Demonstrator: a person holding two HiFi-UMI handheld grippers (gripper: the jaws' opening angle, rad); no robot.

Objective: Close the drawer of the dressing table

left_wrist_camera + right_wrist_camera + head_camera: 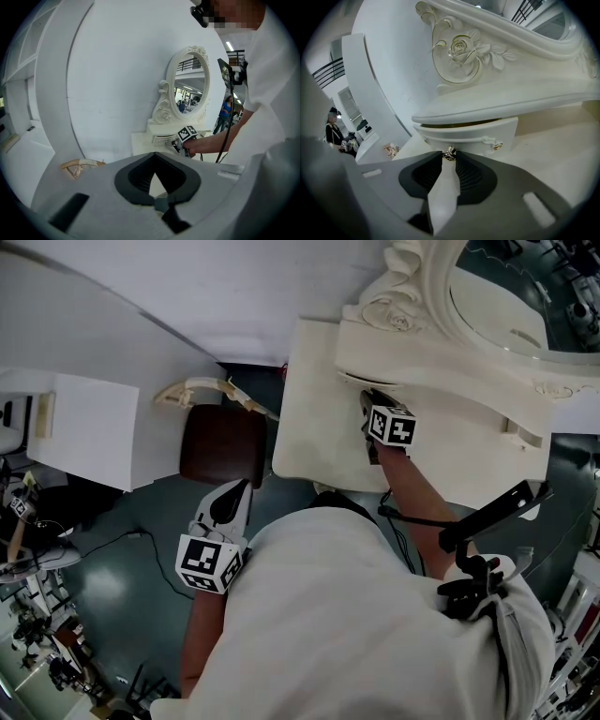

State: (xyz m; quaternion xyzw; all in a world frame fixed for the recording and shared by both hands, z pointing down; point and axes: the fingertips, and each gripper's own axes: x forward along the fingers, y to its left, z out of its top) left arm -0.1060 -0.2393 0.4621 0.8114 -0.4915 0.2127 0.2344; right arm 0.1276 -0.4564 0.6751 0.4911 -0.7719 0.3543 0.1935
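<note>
The cream dressing table [309, 432] has a small curved drawer [465, 134] under its mirror shelf. The drawer stands out a little, with a dark gap above its front. My right gripper [449, 154] is shut on the drawer's small metal knob [449, 152], which sits between the jaw tips. In the head view the right gripper [369, 405] reaches up to the drawer [362, 382]. My left gripper [232, 491] hangs low by the stool, away from the table. In its own view the left gripper [153, 156] is shut, with nothing between its jaws.
A dark brown stool seat [222, 444] with a carved back [202, 390] stands left of the table. A white cabinet [84, 427] is further left. The oval mirror [506, 296] rises behind the drawer. Cables and equipment lie on the floor at the lower left.
</note>
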